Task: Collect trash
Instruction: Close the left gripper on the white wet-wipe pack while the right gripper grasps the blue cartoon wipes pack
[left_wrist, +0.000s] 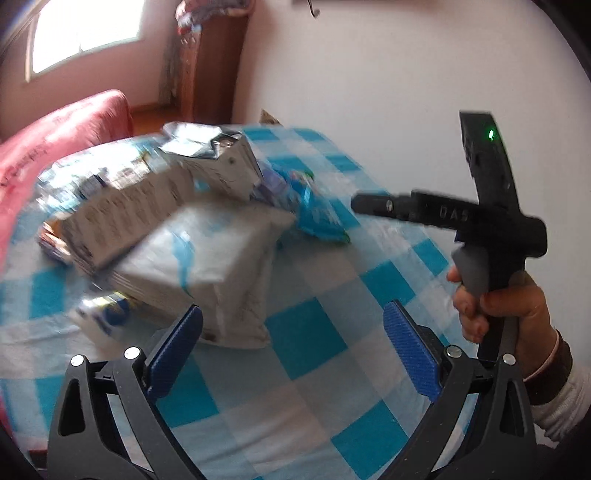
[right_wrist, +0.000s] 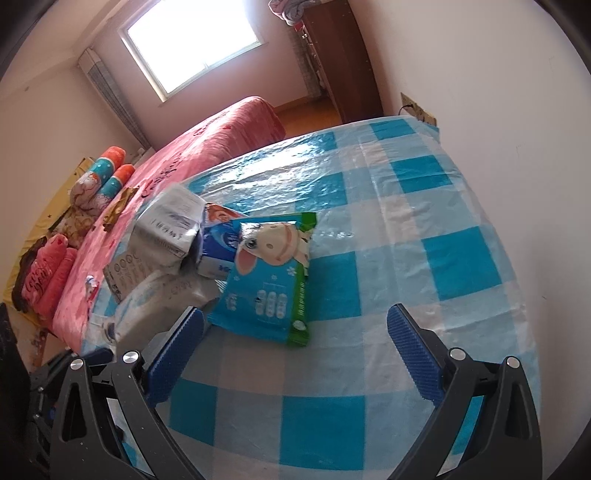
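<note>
Nothing gathered yet by the look of it: both the left tongs (left_wrist: 291, 339) and right tongs (right_wrist: 295, 343) gape wide and empty, the trash heap (right_wrist: 207, 254) untouched at the checked surface's (right_wrist: 424, 206) left edge.

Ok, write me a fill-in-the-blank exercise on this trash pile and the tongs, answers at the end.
1. Both the left tongs and the right tongs are ____ and hold nothing.
2. The blue packet with the green edge shows a cartoon ____.
3. The tablecloth has a blue and white ____ pattern.
4. Beyond the table stands a bed with a ____ cover.

Missing words: open; cow; checked; pink
</note>
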